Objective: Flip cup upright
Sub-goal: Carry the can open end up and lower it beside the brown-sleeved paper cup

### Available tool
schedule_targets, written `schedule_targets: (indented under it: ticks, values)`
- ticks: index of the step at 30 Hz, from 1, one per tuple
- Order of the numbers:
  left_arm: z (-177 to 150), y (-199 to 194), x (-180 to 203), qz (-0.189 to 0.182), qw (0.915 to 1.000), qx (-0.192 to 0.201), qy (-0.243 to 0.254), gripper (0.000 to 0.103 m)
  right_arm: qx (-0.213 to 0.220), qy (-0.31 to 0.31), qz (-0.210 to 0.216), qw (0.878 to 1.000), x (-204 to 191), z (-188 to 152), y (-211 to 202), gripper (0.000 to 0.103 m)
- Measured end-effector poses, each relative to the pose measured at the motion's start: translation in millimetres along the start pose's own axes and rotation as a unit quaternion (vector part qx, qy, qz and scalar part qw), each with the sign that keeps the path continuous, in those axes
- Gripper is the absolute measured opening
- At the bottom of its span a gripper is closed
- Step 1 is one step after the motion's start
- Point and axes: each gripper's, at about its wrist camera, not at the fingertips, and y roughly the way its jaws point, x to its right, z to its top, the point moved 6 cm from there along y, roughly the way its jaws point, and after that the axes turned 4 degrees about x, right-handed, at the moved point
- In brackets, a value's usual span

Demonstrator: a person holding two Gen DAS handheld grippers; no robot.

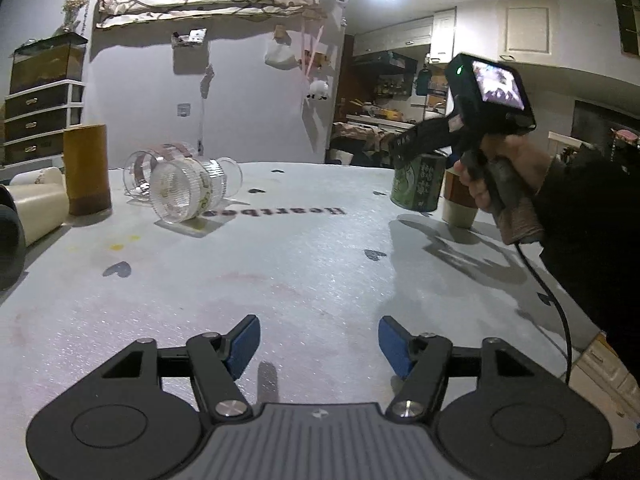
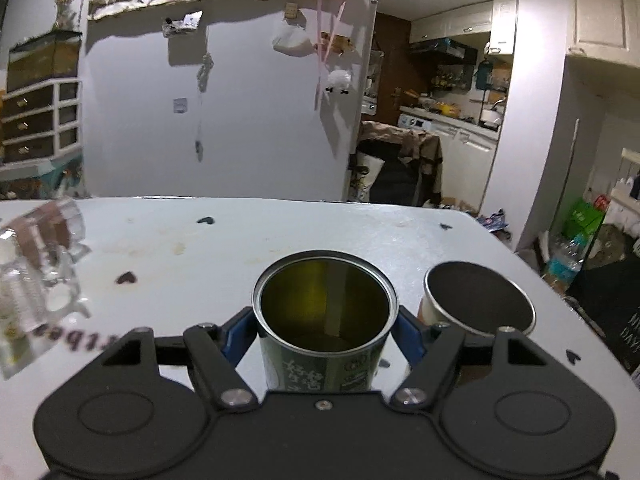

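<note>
item: green cup (image 2: 325, 320), mouth up, long axis near vertical, clamped between the pads of the right gripper (image 2: 325, 330), held just above the table (image 2: 280, 232) at right. left gripper (image 1: 319, 344): fingers apart, empty, well apart at near left.

Table cover (image 1: 320, 264): black printed word, upside down, partly hidden, legible as "Heartbee"; the right wrist view shows only "rtbea". Green tin cup (image 2: 326, 320): white characters on label, too blurred to read

A brown cylinder (image 1: 87, 168) stands beside two tipped glass mugs (image 1: 188, 184) on the white table (image 1: 320, 260).
</note>
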Motion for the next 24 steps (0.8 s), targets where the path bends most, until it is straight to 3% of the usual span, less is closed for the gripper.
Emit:
schedule_targets:
  ticks: [3, 7, 11, 14, 16, 24]
  values:
    - [2.7, -1.7, -3.7, 0.013, 0.9999, 0.008, -0.004, 0.092, -0.012, 0.0, -0.019, 1.0, -1.1, -3.8, 16.1, 0.074]
    - [5.5, -3.0, -7.0, 0.023, 0.9997, 0.012, -0.006, 0.102, -0.027, 0.016, -0.028, 0.999, 2.2, -13.2, 30.3, 0.074]
    - [8.0, -3.8, -8.6, 0.028, 0.9994, 0.016, -0.008, 0.103, -0.027, 0.031, -0.026, 0.999, 5.6, -15.3, 32.5, 0.076]
    - [9.7, -4.2, -8.5, 0.03, 0.9994, 0.018, -0.006, 0.103, -0.036, 0.038, -0.016, 0.998, 6.6, -17.7, 31.3, 0.091]
    - [10.9, -3.8, -8.6, 0.031, 0.9993, 0.019, -0.004, 0.103, -0.036, 0.04, -0.019, 0.998, 7.6, -17.4, 25.2, 0.091]
    - [17.5, -5.3, -7.8, 0.039, 0.9989, 0.026, 0.005, 0.103, 0.021, 0.043, 0.015, 0.999, 11.8, -7.9, -38.4, 0.095]
